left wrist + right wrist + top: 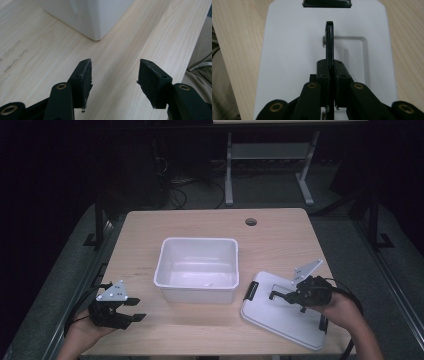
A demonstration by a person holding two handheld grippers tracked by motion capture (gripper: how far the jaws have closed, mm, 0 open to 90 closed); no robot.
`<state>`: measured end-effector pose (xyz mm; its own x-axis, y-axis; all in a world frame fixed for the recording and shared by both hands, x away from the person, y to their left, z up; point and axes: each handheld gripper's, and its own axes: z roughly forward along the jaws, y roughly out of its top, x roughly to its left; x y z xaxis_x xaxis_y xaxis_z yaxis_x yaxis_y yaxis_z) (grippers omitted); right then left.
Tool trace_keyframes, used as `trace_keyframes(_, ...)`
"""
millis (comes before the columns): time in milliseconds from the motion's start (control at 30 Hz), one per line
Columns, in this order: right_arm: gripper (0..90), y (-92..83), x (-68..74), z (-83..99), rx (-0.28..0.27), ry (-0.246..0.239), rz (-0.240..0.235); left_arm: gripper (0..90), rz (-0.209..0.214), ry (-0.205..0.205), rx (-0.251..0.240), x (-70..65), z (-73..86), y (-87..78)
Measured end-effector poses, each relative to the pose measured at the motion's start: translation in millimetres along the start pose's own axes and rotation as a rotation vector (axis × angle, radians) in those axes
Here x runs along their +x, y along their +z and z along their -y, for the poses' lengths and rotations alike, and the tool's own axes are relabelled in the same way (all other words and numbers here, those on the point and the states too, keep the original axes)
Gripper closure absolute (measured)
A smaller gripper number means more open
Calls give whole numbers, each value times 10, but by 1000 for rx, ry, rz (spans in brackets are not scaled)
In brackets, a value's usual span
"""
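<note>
The table (150,227) carries a white bin (197,268) at its centre; the bin stands open and looks empty. The lid (280,312) lies flat on the table just right of the bin, toward the person, its near corner close to the table edge. A black handle (329,37) stands upright on the lid's top face, and a black latch (248,291) sits on the lid end nearest the bin.

The right gripper (281,295) is over the lid, its fingers (323,71) pressed together and pinching the handle's thin bar edge-on. The left gripper (136,309) hovers left of the bin, low over bare table, fingers (83,80) spread with nothing between them.

Risks from this state:
- The pinch is narrow and on one bar. On lifting, the lid may swing or tilt about the handle and strike the bin rim.
- A tilted lid may land askew on the bin, so the latches may miss.
- The bin is unsupported. Contact from the lid could push it leftward unless the left gripper braces it.
- If the handle slips, the lid could drop off the table edge.
</note>
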<state>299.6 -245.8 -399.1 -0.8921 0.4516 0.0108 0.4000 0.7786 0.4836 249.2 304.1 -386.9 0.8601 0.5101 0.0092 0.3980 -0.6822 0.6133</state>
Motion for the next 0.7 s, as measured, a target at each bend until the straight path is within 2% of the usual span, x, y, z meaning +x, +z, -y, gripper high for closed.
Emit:
trace_keyframes(200,846,-41,3,-12,-2,-14,7,419,6,-15,-7,-3,49,40)
trace_keyframes(533,846,-132,7,-36,-14,-20,12,401,-4,-9,-20,-35,77,69)
trace_keyframes(700,846,-191,10,-63,-24,-31,16,397,7,-17,-29,-52,101,99)
